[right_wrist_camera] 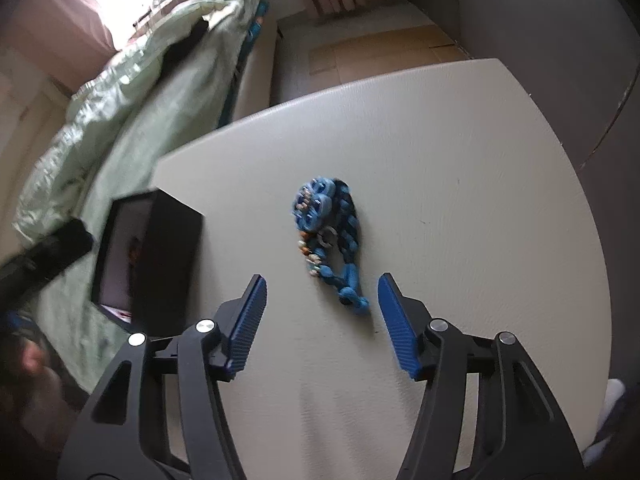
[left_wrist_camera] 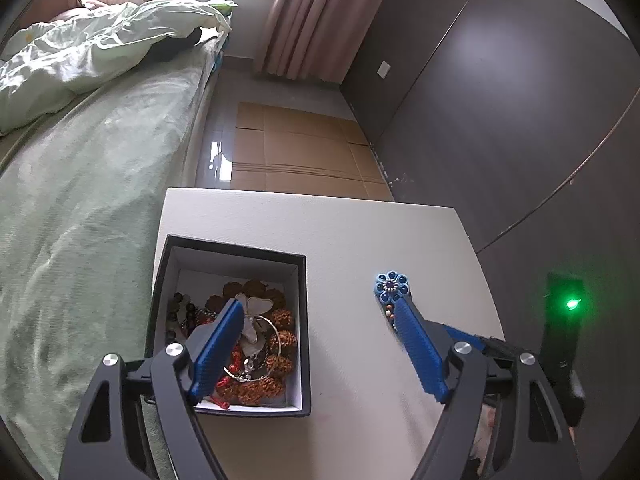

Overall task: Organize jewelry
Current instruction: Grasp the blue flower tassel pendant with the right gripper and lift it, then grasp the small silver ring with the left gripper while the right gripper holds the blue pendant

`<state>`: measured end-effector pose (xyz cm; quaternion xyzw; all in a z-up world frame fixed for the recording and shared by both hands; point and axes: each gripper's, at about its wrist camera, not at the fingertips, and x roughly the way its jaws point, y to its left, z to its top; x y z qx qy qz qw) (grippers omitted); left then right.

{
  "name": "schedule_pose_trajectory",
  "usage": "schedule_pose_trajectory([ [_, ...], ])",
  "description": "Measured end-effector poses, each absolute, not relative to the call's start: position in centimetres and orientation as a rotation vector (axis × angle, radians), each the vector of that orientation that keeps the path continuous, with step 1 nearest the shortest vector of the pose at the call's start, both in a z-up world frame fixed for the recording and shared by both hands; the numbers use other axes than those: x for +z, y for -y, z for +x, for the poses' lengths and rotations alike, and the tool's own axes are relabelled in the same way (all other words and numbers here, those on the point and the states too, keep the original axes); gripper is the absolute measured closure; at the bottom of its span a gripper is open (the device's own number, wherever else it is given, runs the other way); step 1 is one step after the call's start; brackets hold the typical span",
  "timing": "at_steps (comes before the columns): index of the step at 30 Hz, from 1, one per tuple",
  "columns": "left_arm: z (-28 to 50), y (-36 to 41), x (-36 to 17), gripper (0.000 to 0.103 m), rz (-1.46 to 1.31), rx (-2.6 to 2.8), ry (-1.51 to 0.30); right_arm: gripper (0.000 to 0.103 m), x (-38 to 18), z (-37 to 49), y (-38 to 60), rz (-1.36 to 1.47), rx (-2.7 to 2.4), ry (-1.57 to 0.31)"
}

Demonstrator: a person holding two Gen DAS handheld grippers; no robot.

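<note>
A black jewelry box with a white inside stands on the white table at its left edge. It holds brown bead bracelets, red beads and a silver bangle. A blue flower bracelet lies on the table to the right of the box; it also shows in the right wrist view. My left gripper is open, its left finger over the box and its right finger beside the bracelet. My right gripper is open just short of the bracelet. The box shows at the left in that view.
A bed with green bedding runs along the table's left side. Flattened cardboard lies on the floor beyond the table. A dark wardrobe wall stands to the right. The other gripper's body with a green light is at the right.
</note>
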<state>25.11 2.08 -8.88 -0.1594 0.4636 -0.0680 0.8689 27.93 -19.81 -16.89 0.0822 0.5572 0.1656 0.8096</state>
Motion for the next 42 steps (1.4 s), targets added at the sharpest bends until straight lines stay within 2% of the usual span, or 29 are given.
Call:
schedule_pose_trajectory([
  [2,25.2,-2.0,-8.8,0.028,-0.336,-0.145,-0.97,0.06,-17.6,28.2,19.7,0.157,0.341,-1.211],
  [3,25.3,-1.9,-8.8,0.028,-0.337,-0.147,-0.97,0.061,-18.1,28.4,19.7,0.149,0.333,-1.224],
  [6,25.4,-1.7,-8.9,0.028,-0.334,-0.154,-0.97,0.094,-18.2,28.4,19.4,0.099,0.319,-1.208],
  [26,25.5,-0.4,-9.4,0.029,-0.291,-0.154,-0.983,0.094,-11.2,26.5,22.3,0.332,0.478,-0.974],
  [31,25.7,1.8,-10.5,0.046,-0.241,-0.197,-1.014,0.094,-10.8,26.8,24.2,0.4,0.436,-0.953],
  [36,26.1,4.6,-11.8,0.051,-0.173,-0.249,-1.036,0.094,-11.3,27.3,26.5,0.472,0.389,-0.969],
  [42,27.5,6.8,-14.3,0.063,-0.14,-0.278,-1.087,0.094,-11.0,27.6,28.3,0.51,0.369,-0.964],
])
